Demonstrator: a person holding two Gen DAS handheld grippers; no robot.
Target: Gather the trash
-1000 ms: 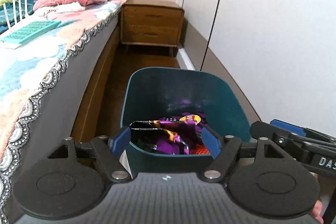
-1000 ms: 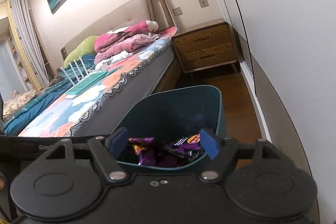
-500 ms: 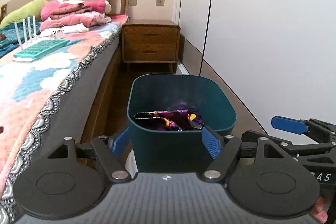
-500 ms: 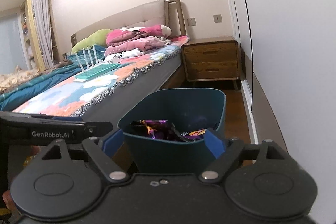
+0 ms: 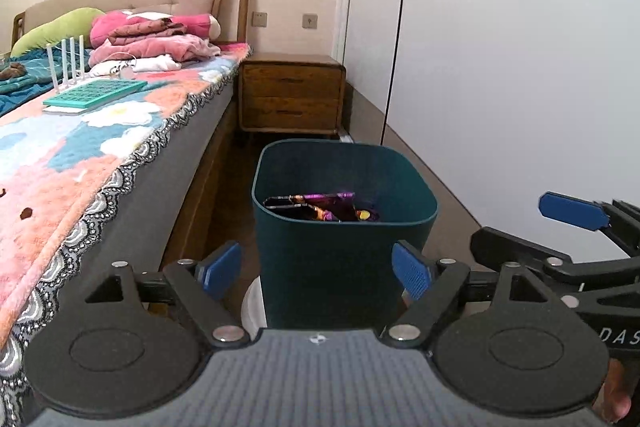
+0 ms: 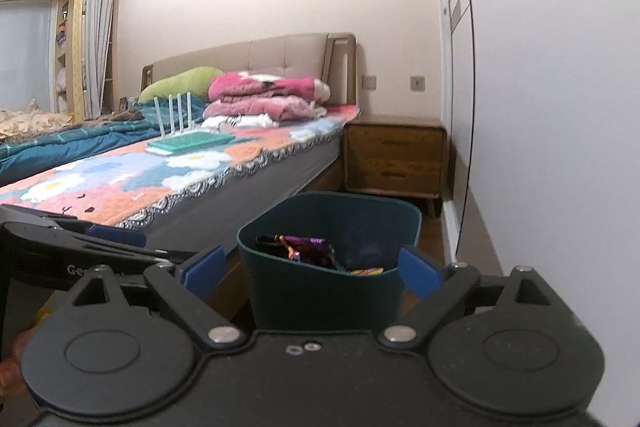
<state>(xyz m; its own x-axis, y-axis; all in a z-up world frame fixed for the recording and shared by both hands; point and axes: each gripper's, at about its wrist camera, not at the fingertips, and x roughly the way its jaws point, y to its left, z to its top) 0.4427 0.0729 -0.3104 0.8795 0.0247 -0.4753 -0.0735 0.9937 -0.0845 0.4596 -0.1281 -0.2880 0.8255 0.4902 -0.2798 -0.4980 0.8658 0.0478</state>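
Bin (image 5: pixel 344 247) sits on the floor between the bed (image 5: pixel 120 163) on the left and the wardrobe (image 5: pixel 500 47) on the right, nightstand (image 5: pixel 292 95) at the far end. It's near both grippers, centred in each wrist view.

Left gripper (image 5: pixel 318 269): fingers wide, nothing held. Right gripper (image 6: pixel 310 271): fingers wide, nothing held. Neither touches the bin.

Contents: purple snack wrappers (image 5: pixel 320 207) lie below the rim, plus something orange-yellow at the near right (image 6: pixel 366 271). Can't tell how deep the pile goes.

Judgement: trash looks deposited, both grippers clear, so the step is finding the next piece. No loose trash is obvious on the visible floor or bed; scan wider before committing. A white round thing (image 5: pixel 252 307) shows on the floor at the bin's near-left base; can't tell what it is. When dropping next, release above the rim centre, fingers clear of the bin wall so it doesn't tip.
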